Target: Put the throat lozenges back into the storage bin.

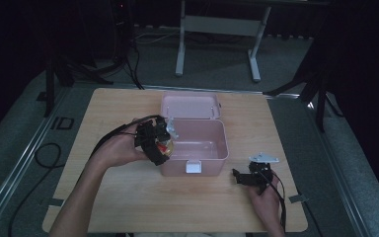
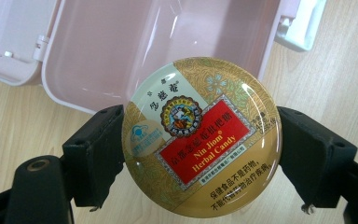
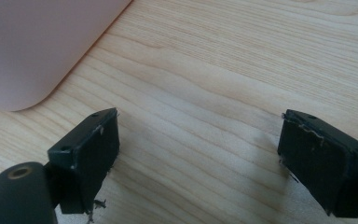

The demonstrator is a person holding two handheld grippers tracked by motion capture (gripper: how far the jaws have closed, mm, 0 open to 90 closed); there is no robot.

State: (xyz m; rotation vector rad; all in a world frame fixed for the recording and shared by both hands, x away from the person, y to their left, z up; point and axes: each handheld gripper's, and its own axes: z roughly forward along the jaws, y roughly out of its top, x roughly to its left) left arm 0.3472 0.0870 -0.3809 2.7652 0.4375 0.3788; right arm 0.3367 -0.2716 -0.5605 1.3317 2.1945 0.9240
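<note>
One round gold-red candy tin [image 2: 201,137] pinched in left tongs [image 2: 200,154] over pink box [image 2: 121,46] — right tongs [image 3: 198,163] spread, empty.

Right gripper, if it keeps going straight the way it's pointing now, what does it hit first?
Probably the bare wooden table: the right gripper has open, empty jaws angled down at the wood. The pink box sits off to the side of that line, so it likely passes it, though depth is hard to judge.

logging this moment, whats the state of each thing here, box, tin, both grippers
pink box: open, lid folded back, interior looks empty
candy tin: closed, clamped edge to edge, held over the box's left rim
left gripper: shut on the tin
right gripper: open, empty, above the table
</note>
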